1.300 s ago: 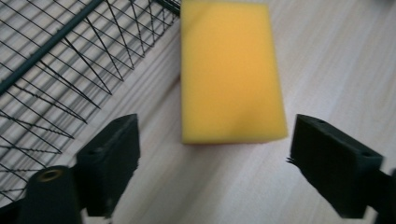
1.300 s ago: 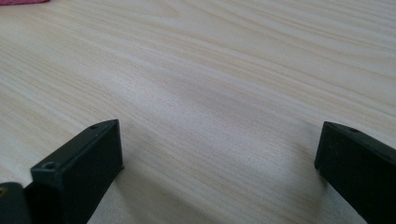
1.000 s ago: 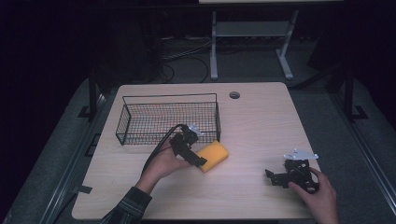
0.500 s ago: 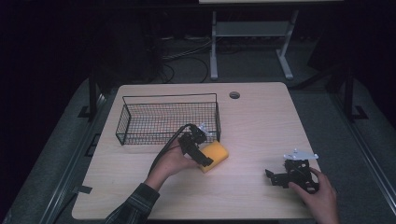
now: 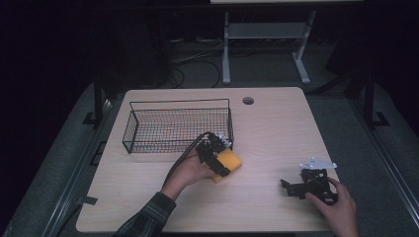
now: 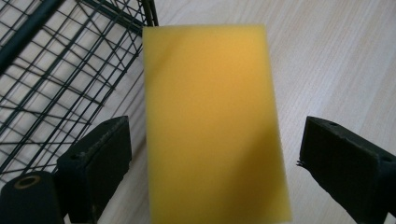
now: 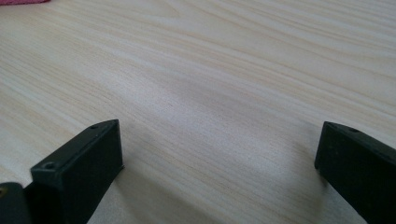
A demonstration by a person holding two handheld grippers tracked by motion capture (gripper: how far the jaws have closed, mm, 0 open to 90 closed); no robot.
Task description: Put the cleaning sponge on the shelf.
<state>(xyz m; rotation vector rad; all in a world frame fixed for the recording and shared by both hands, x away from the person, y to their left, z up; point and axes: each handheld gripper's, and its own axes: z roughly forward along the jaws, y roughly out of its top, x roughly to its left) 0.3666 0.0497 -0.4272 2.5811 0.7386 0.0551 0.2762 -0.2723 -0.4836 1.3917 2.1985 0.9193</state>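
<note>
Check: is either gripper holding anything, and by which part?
Nothing is held. The left gripper is open around the yellow sponge, jaws clear of its long sides. The right gripper is open.

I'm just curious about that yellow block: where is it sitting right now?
In the high view the yellow sponge lies on the table near the wire basket, between the open jaws of the left gripper.

Pale wooden table (image 5: 276, 128), round cable hole (image 5: 248, 100) near its far edge, white metal stand (image 5: 267, 34) behind
</note>
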